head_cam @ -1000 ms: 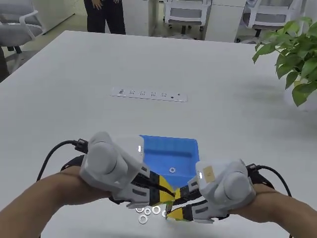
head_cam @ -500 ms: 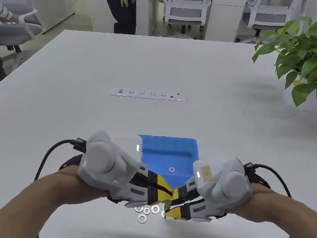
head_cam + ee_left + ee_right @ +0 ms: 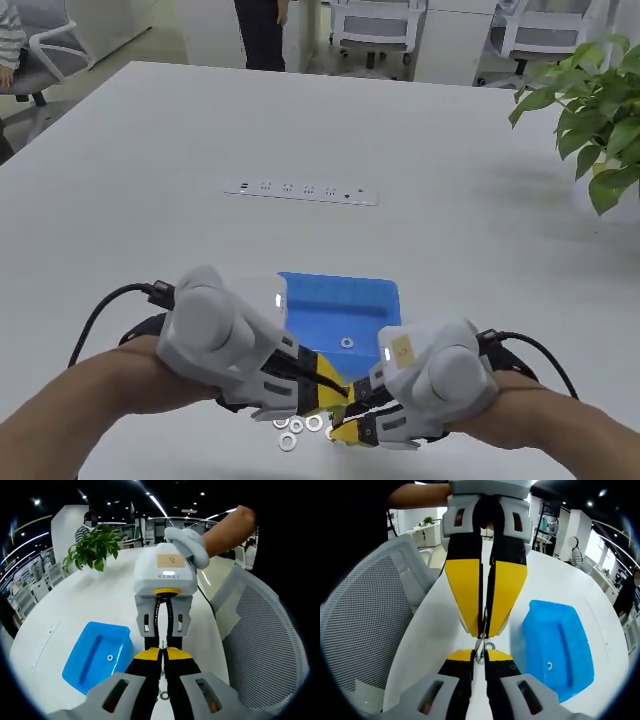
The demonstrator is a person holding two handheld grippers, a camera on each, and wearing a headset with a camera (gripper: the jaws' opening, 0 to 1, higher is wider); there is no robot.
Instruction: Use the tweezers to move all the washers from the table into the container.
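Progress: we count one washer (image 3: 346, 343) in the blue container (image 3: 335, 295), several washers (image 3: 297, 427) on the bench (image 3: 450, 200) at its 6 o'clock. Jaws of left gripper (image 3: 162, 655) and right gripper (image 3: 479, 656) seemingly clamp the tweezers (image 3: 480, 645).

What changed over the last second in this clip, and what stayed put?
The right gripper slid a little toward the left gripper, narrowing the gap between their tips near the loose washers. Nothing was visibly picked up or released. The left gripper, both shut jaw pairs, the blue container with its one washer and the power strip stayed as they were.
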